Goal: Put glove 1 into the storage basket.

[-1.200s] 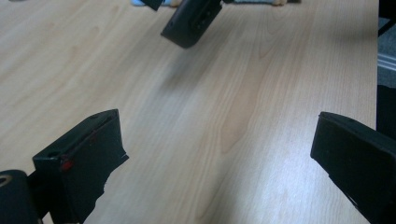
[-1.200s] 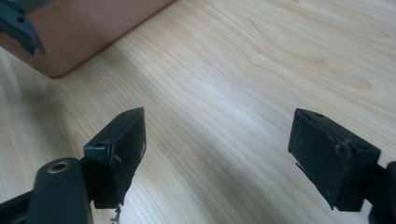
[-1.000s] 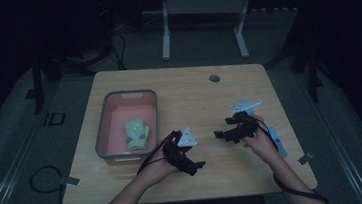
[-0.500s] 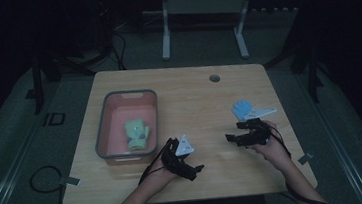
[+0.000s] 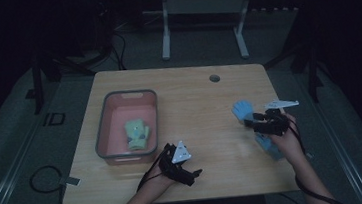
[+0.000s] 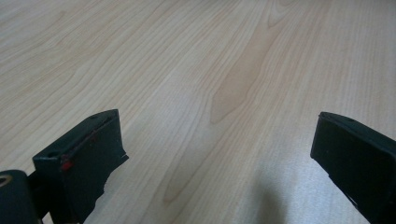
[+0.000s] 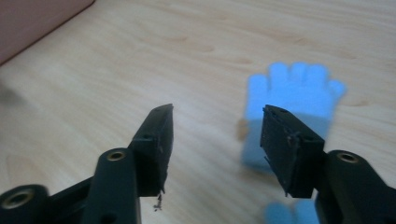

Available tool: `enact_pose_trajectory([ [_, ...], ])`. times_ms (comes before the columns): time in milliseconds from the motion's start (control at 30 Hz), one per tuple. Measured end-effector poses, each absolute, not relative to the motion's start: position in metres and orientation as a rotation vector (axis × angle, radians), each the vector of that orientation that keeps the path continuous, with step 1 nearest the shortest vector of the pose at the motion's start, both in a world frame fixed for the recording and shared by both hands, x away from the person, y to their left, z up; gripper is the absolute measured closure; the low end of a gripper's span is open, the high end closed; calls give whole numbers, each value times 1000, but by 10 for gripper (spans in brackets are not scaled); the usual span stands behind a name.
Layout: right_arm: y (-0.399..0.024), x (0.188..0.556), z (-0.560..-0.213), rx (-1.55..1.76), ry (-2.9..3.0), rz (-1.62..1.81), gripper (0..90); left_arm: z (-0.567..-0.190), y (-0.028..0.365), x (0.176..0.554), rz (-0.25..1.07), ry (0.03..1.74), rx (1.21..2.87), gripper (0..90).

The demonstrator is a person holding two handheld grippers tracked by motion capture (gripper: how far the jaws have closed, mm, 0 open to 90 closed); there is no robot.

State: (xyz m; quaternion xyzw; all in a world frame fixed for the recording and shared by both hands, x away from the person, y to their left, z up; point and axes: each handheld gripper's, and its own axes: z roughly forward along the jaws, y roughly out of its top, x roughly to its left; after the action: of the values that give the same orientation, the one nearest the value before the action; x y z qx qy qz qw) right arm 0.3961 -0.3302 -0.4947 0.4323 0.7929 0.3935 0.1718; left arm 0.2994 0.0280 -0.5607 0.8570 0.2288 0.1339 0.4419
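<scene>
A light blue glove (image 5: 242, 110) lies flat on the wooden table (image 5: 193, 96), right of centre. In the right gripper view the blue glove (image 7: 292, 95) sits just beyond the right jaw, fingers pointing away. A second blue glove (image 5: 270, 147) lies by the person's right hand and shows as a blue patch (image 7: 285, 213) low in the right gripper view. My right gripper (image 5: 249, 121) (image 7: 217, 112) is open, empty, low over the wood. My left gripper (image 5: 195, 174) (image 6: 215, 121) stands wide open over bare wood near the front edge. Green gloves (image 5: 137, 134) lie in a pink tray (image 5: 102, 124).
The pink tray with its grey rim takes up the left part of the table, and its corner (image 7: 32, 18) shows at the right gripper view's top left. A round cable hole (image 5: 214, 78) sits near the far edge. Beyond the table stand dark floor and a metal frame (image 5: 200, 9).
Both hands have drawn back toward the near edge. The right gripper has pulled away from the blue glove, which now lies uncovered on the table.
</scene>
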Motion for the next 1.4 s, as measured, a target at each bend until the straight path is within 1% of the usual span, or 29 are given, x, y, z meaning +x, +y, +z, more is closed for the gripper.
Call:
enact_pose_trajectory([
  [33,-332,399,-493,1230,2239,1112,489,-561,29,299,334,564,2125,26],
  [133,-334,402,-491,1236,2236,1108,496,-561,30,297,340,568,2118,26],
  [167,-337,409,-490,1233,2224,1091,552,-562,30,297,344,565,2118,26],
  [200,-338,413,-490,1242,2226,1087,553,-562,31,296,343,568,2111,26],
  [267,-339,421,-491,1245,2224,1058,625,-562,31,296,348,569,2112,26],
  [400,-342,437,-496,1259,2232,1027,631,-564,33,294,360,569,2103,26],
  [567,-344,457,-506,1282,2245,989,576,-564,34,294,349,559,2104,26],
  [767,-343,475,-521,1288,2309,941,578,-564,36,295,357,563,2084,26],
  [933,-342,482,-534,1267,2334,882,546,-565,35,295,348,556,2089,26],
  [1167,-340,481,-541,1242,2339,848,571,-565,35,294,342,559,2088,26],
  [1267,-335,477,-543,1191,2344,788,612,-565,35,293,343,555,2092,26],
  [1300,-335,477,-543,1191,2344,788,612,-565,35,293,343,555,2092,26],
  [1333,-335,477,-543,1201,2343,793,636,-566,34,293,344,547,2101,26],
  [1367,-334,476,-543,1209,2352,810,710,-566,34,293,345,546,2100,26],
  [1400,-333,476,-543,1207,2354,809,735,-566,34,293,343,547,2099,26],
])
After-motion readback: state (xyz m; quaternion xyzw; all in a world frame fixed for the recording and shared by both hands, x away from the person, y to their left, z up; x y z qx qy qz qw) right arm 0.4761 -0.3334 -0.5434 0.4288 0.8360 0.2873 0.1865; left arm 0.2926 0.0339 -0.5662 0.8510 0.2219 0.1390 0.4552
